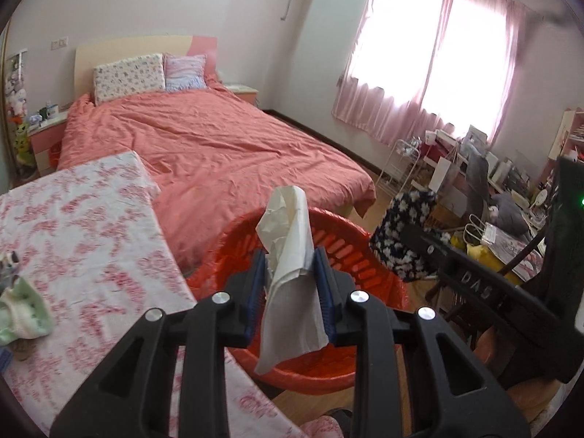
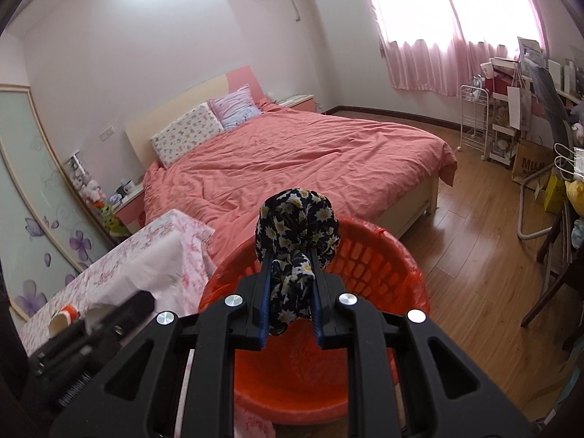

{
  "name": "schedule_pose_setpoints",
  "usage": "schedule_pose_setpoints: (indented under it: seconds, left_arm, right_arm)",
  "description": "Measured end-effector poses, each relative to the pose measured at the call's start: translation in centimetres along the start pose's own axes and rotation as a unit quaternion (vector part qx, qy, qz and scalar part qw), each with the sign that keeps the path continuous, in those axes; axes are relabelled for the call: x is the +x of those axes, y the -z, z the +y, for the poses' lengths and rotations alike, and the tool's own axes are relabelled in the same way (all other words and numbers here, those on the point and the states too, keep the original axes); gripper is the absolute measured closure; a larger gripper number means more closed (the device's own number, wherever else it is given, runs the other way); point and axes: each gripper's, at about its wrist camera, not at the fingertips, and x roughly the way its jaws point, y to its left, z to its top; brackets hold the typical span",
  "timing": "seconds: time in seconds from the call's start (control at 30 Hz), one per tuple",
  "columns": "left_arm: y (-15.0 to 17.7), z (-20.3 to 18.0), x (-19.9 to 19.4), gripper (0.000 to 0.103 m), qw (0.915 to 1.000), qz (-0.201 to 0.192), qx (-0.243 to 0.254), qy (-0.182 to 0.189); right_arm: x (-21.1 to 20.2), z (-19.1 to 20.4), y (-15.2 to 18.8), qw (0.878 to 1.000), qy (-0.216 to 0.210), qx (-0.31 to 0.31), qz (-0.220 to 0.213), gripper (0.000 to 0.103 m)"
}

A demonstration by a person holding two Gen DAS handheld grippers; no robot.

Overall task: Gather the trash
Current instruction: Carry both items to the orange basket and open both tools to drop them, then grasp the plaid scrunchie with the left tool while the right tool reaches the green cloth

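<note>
While both loads hang above the round red plastic basket [image 1: 350,252], the scene is read from the left. A table covered in a white cloth with a pink floral print [image 1: 84,226] is seen at the left, with a crumpled pale green cloth [image 1: 22,310] lying near its edge. The left gripper [image 1: 290,281] is closed on a crumpled white paper tissue [image 1: 288,266], which is pinched between the blue pads with its long axis running upright, one end rising above the fingertips and the other trailing down over the basket's opening. Further right, the right gripper [image 2: 290,288] is clamped on a bunched dark cloth with a white flower print [image 2: 295,230], its bulk bulging beyond the fingertips and a tail hanging between the jaws. In each wrist view the basket lies directly below and ahead of the tongs, so neither hand is judged clearly nearer. A release is judged to drop both items inside, though the tissue's upper end could catch the far rim.
</note>
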Motion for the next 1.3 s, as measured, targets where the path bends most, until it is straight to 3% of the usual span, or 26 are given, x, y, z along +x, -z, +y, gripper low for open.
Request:
schedule_pose_setpoints:
  seconds: [0.1, 0.17, 0.23, 0.33, 0.57, 0.87, 1.1, 1.3]
  left_arm:
    - [0.1, 0.2, 2.3, 0.067, 0.9998, 0.02, -0.002, -0.009]
    - [0.2, 0.7, 3.0, 0.057, 0.9994, 0.028, -0.004, -0.017]
    - [0.4, 1.2, 3.4, 0.051, 0.9991, 0.033, -0.01, -0.027]
    - [0.9, 2.3, 3.0, 0.048, 0.9985, 0.034, -0.013, -0.04]
    - [2.5, 5.1, -1.2, 0.033, 0.9951, 0.02, -0.008, -0.097]
    - [4.9, 10.6, -9.5, 0.026, 0.9844, -0.014, -0.025, -0.174]
    - [7.7, 18.0, -16.2, 0.025, 0.9666, -0.029, -0.079, -0.242]
    - [10.2, 26.1, -21.6, 0.025, 0.9379, -0.033, -0.151, -0.31]
  right_arm:
    - [0.6, -0.4, 0.1, 1.0, 0.002, 0.006, 0.006, 0.079]
    - [0.9, -0.6, 0.4, 1.0, 0.003, 0.011, 0.011, 0.066]
    - [0.7, -0.7, 0.4, 1.0, 0.004, 0.011, 0.014, 0.061]
    - [0.3, -0.5, 0.8, 1.0, 0.009, 0.004, 0.014, 0.055]
    - [-1.1, 1.6, 0.8, 1.0, 0.011, -0.027, 0.011, 0.054]
    - [-2.7, 7.7, 2.5, 0.996, -0.023, -0.085, 0.018, 0.054]
    - [-2.4, 13.4, 5.8, 0.988, -0.056, -0.138, 0.048, 0.054]
    - [-1.4, 18.5, 9.1, 0.977, -0.083, -0.18, 0.075, 0.054]
